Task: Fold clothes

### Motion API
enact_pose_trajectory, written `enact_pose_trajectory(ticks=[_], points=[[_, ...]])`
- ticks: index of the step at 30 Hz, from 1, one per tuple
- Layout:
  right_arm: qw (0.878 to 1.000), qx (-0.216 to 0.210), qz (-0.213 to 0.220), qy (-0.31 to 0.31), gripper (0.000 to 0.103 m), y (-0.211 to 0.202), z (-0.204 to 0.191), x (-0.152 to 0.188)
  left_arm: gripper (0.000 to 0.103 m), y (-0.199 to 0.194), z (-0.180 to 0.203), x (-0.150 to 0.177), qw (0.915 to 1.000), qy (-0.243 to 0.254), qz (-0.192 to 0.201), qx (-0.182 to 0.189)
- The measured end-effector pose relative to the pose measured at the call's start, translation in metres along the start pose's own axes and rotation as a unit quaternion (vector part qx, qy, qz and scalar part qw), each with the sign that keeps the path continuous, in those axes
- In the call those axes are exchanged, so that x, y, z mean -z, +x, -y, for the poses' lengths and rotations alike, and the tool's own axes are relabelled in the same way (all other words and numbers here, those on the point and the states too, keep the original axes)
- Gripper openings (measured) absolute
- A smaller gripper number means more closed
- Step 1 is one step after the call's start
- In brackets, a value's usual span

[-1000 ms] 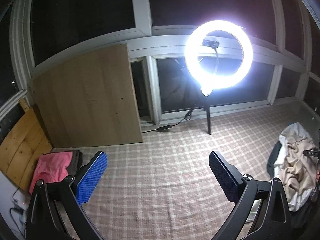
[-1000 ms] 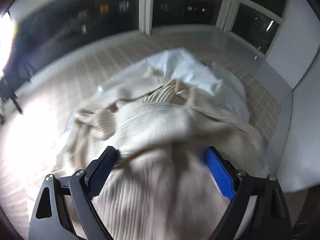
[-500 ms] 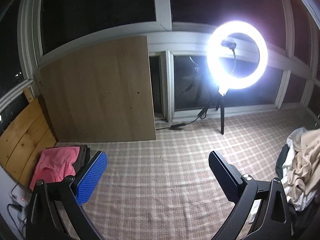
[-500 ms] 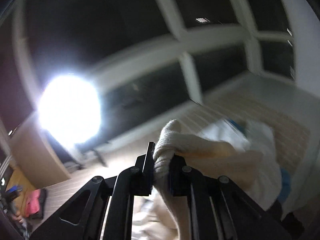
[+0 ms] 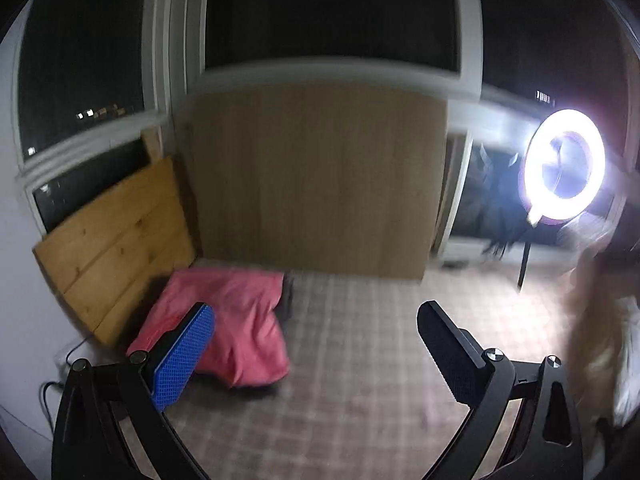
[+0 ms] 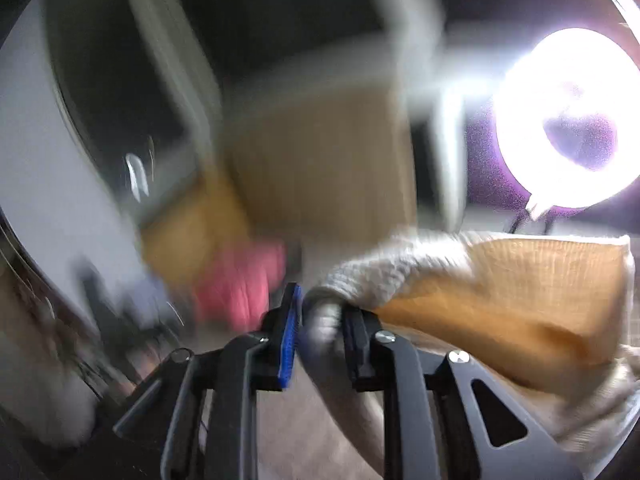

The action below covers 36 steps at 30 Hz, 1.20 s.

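Far left, wood planks (image 5: pixel 116 256) lean on the wall, w/ a pink garment (image 5: pixel 232 324) lying on the checked floor covering (image 5: pixel 360 380) just in front, near the left gripper (image 5: pixel 316 344), whose jaws are spread wide w/ nothing between them, hovering over bare covering. A bigger board (image 5: pixel 316 180) stands against the windows in the middle; ring light (image 5: pixel 565 164) at far right. The cream knit sweater (image 6: pixel 500 284) is the task's thing: right gripper (image 6: pixel 320 320) has jaws pressed together, pinching a bunched edge of it, the rest trailing off to the right and lifted clear; in the left wrist view it's only a blurred streak at the right edge. Both views are smeared, esp. the right one. Step in hand, by my read: carry the sweater to open covering and lay it flat. To do that well, keep the pinch firm, lower slowly so fabric drapes w/o bunching, then bring the free gripper in on a 2nd edge, e.g. shoulder or hem, to spread it before any fold. No containers visible, so no contents to report.
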State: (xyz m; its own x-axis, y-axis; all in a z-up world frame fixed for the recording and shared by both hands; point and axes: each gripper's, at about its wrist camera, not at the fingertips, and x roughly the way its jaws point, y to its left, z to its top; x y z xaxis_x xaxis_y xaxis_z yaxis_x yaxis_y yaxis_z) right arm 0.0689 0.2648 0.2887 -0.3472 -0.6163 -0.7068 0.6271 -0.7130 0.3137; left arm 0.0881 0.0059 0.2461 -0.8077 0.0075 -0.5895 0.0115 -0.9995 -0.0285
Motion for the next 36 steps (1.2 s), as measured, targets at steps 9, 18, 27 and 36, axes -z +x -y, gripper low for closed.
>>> enact_pose_trajectory(ticks=[9,18,27,36], points=[[0.993,0.109,-0.007,0.045,0.048,0.020,0.108,0.062,0.102,0.085,0.035,0.074,0.9850,0.025,-0.154,0.073],[0.973,0.214,-0.079,0.034,0.048,0.032,0.252,0.109,0.096,0.192,0.110,0.112,0.9728,0.048,-0.225,0.029],[0.972,0.170,-0.158,-0.043,0.049,0.108,0.315,0.103,0.086,0.220,0.135,0.108,0.9706,0.039,-0.237,-0.019],[0.969,0.131,-0.183,-0.105,0.057,0.178,0.308,0.090,0.025,0.225,0.143,0.111,0.9690,0.039,-0.243,-0.018]])
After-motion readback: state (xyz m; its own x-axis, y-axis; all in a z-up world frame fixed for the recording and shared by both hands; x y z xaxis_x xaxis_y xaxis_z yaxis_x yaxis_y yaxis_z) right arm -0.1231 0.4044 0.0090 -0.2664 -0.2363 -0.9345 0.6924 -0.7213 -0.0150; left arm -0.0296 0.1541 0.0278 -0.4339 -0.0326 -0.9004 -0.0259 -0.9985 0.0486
